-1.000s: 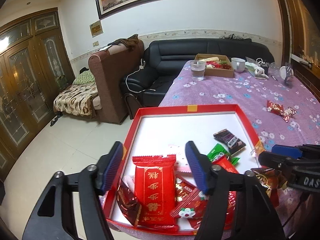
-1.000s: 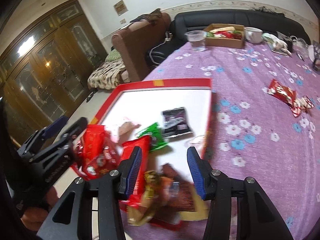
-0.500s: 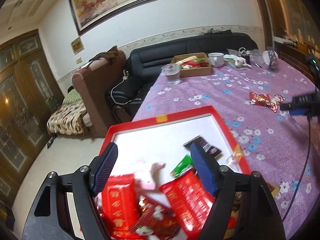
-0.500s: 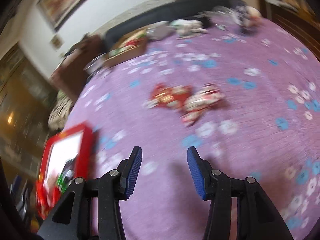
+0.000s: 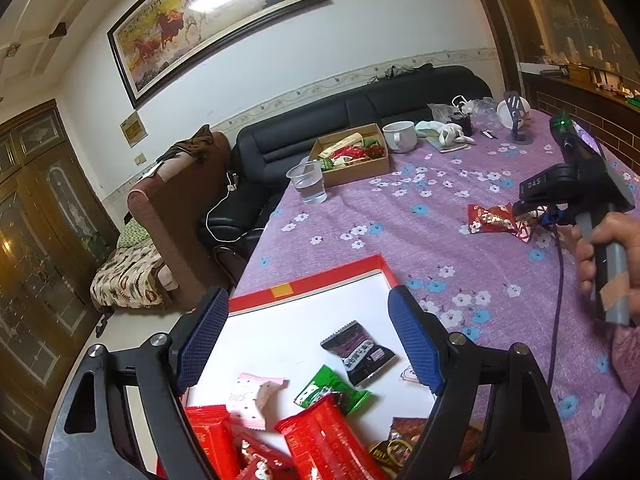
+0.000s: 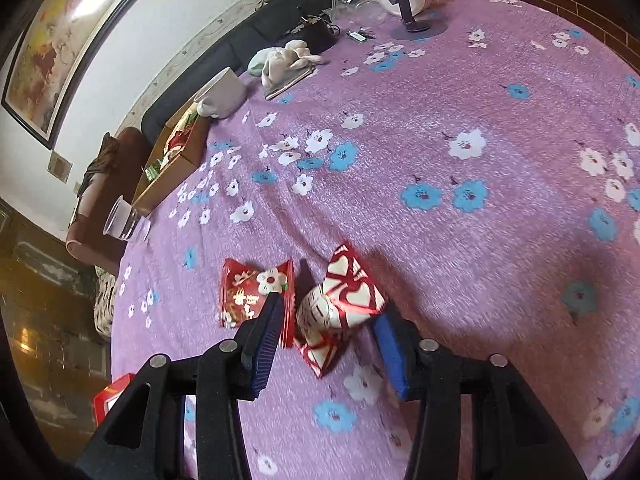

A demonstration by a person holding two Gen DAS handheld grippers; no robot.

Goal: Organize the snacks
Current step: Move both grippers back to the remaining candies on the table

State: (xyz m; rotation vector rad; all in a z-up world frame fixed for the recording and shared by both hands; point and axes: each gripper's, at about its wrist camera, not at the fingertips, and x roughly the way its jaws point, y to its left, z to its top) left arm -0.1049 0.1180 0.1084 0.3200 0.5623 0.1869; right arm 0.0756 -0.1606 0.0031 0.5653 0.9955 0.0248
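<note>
Purple floral tablecloth (image 6: 460, 208), red-rimmed tray (image 5: 320, 276)

Right gripper (image 6: 326, 338) open, blue pads straddling heart-print snack packet (image 6: 340, 304) on purple floral table (image 6: 460, 92). Red flower-print packet (image 6: 252, 294) just left, touching left pad. Cardboard snack box (image 6: 172, 160), white mug (image 6: 224, 94), plastic cup (image 6: 122, 222) farther back.

White "DAS" on black right gripper (image 5: 538, 216) body | possibly "520" on pink snack packet (image 5: 250, 394) | other packet print unreadable
</note>
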